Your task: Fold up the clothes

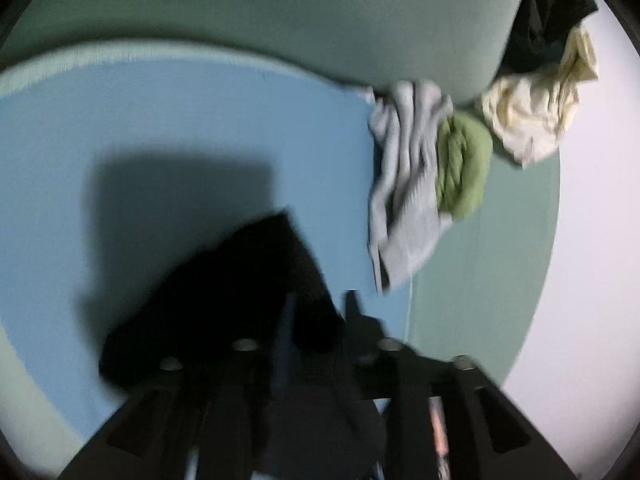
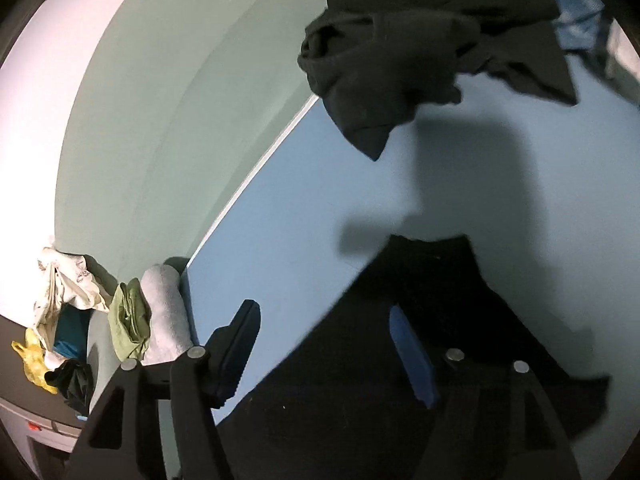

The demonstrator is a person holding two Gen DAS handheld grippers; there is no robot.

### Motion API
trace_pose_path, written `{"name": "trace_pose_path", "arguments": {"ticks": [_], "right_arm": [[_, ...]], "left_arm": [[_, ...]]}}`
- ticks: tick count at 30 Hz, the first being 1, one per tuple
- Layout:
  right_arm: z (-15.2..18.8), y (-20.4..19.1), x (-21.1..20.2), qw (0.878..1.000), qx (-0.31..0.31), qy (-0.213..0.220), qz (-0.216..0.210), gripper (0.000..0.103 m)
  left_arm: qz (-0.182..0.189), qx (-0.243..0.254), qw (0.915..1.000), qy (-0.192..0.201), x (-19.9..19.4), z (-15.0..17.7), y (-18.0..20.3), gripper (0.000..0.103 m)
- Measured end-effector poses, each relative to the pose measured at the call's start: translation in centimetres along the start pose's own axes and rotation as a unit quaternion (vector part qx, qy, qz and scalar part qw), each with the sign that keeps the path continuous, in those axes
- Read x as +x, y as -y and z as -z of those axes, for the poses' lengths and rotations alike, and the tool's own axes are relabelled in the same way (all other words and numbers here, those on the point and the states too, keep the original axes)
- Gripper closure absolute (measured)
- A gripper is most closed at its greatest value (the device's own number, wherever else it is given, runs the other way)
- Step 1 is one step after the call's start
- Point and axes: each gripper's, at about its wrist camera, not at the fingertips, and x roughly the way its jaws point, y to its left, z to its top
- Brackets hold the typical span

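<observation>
Through my left wrist camera I see my left gripper (image 1: 320, 320) over the blue mat (image 1: 180, 140), blurred. A black garment (image 1: 224, 300) lies under it, spreading towards eight o'clock, with dark cloth between the fingers; I cannot tell whether the pads press on it. Towards two o'clock a grey garment (image 1: 404, 184) lies crumpled at the mat's edge, a green one (image 1: 464, 168) touching its right side, and a cream one (image 1: 536, 112) just beyond. A dark cloth (image 1: 548, 12) sits at one o'clock.

Through my right wrist camera my right gripper (image 2: 324, 340) stands with jaws wide apart, the blue pads clear of the cloth. The black garment (image 2: 360, 400) lies flat on the mat (image 2: 300, 200) beneath and between them. Another dark garment (image 2: 420, 48) is bunched at twelve o'clock. At nine o'clock the grey (image 2: 168, 312), green (image 2: 128, 320) and cream (image 2: 64, 284) pieces cluster, with a yellow scrap (image 2: 32, 360) near them
</observation>
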Motion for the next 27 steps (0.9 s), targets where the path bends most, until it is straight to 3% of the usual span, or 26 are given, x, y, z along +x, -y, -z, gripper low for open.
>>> {"name": "trace_pose_path", "arguments": {"ticks": [2,4,5,6,7,9,10,11,12,13,15,17,19,22,23,24,26,27], "right_arm": [[0.5,1.0,-0.9,0.998,0.018,0.007,-0.054,0.032],[1.8,1.0,-3.1,0.995,-0.005,0.032,-0.093,0.032],[2.8,0.0,-4.1,0.994,-0.053,0.044,-0.085,0.042],[4.0,-1.2,-4.8,0.990,-0.110,0.055,-0.064,0.059],[5.5,-3.0,-5.1,0.981,-0.183,0.065,-0.024,0.060],[8.5,-5.7,-4.2,0.958,-0.280,0.064,0.019,0.072],[9.9,-6.9,-3.5,0.946,-0.318,0.058,0.031,0.074],[11.4,-8.1,-2.7,0.932,-0.356,0.052,0.044,0.075],[12.8,-9.3,-2.0,0.917,-0.392,0.046,0.056,0.075],[13.9,-10.2,-1.1,0.906,-0.417,0.042,0.069,0.075],[14.2,-10.8,1.7,0.903,-0.415,0.041,0.105,0.075],[13.4,-10.4,5.4,0.910,-0.388,0.016,0.143,0.073],[12.6,-9.6,8.0,0.916,-0.369,-0.016,0.154,0.073],[14.2,-10.5,8.1,0.887,-0.429,0.002,0.171,0.071],[14.5,-10.6,7.5,0.885,-0.436,0.003,0.163,0.070],[14.8,-10.7,6.8,0.889,-0.434,0.002,0.144,0.070],[15.0,-10.6,5.0,0.911,-0.406,-0.010,0.075,0.069],[15.3,-10.8,4.7,0.915,-0.401,-0.022,0.045,0.068]], "left_arm": [[0.037,0.018,0.9989,0.023,-0.7,-0.2,-0.1,0.041],[0.041,0.057,0.9956,0.061,-2.2,0.3,0.3,0.036],[0.024,0.091,0.9915,0.091,-3.1,1.0,0.7,0.033],[0.001,0.127,0.9848,0.119,-3.7,2.1,1.4,0.033],[-0.015,0.173,0.9769,0.125,-3.8,3.4,2.2,0.033],[-0.058,0.270,0.9542,0.115,-2.8,6.1,4.1,0.037],[-0.090,0.320,0.9378,0.100,-1.9,7.5,5.2,0.043],[-0.117,0.362,0.9209,0.087,-0.7,8.9,6.2,0.059],[-0.143,0.401,0.9020,0.075,0.6,10.3,7.0,0.065],[-0.144,0.416,0.8954,0.067,1.5,11.1,7.4,0.068],[-0.151,0.423,0.8911,0.063,3.1,11.6,7.7,0.070],[-0.204,0.415,0.8822,0.087,4.5,9.9,6.6,0.070],[-0.234,0.409,0.8773,0.090,5.5,8.0,4.8,0.079],[-0.238,0.438,0.8606,0.105,5.1,8.3,4.9,0.082],[-0.246,0.440,0.8565,0.110,4.9,8.7,5.3,0.082],[-0.228,0.450,0.8572,0.101,4.9,9.6,6.0,0.082],[-0.181,0.473,0.8589,0.078,5.1,11.6,7.4,0.082],[-0.157,0.483,0.8587,0.067,5.2,12.6,8.1,0.082]]}}
